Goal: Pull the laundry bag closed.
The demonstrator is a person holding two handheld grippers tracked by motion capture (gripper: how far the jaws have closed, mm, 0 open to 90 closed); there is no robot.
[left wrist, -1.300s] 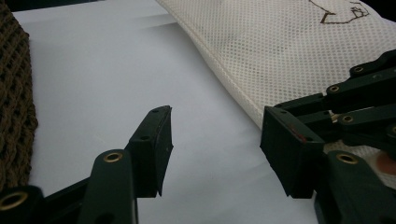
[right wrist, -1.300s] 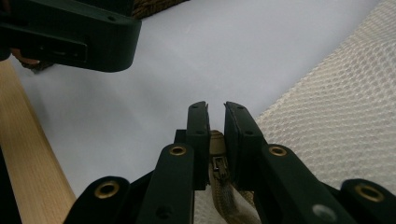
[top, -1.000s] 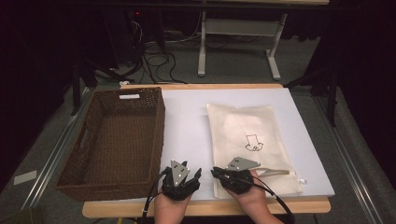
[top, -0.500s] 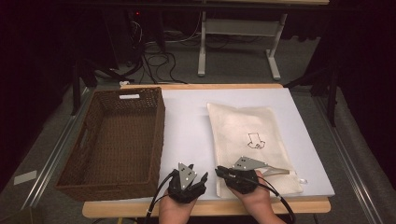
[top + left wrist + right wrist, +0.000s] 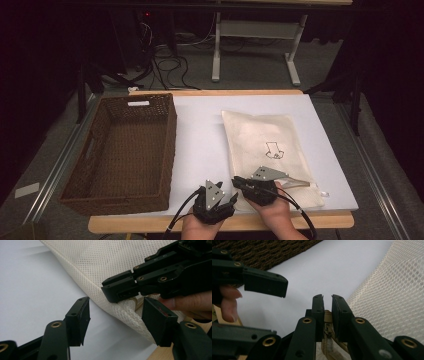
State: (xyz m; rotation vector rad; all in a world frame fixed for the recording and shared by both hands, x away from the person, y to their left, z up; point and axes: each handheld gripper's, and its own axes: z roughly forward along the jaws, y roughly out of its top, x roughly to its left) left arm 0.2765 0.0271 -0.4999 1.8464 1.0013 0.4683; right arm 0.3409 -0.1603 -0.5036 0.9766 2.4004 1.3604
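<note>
Mesh bag (image 5: 267, 150) lies flat on counter (image 5: 200, 135), right of basket (image 5: 125, 150). Right tongs (image 5: 239, 183) pinch zipper tab (image 5: 327, 336) at bag's near left corner, jaws almost touching. Left tongs (image 5: 231, 199) just beside, jaws half open and just been widening, straddling bag's corner edge, pads not pressing.

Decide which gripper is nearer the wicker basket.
Left. The left gripper sits just right of the wicker basket; the right gripper lies farther right, on the mesh bag.
</note>
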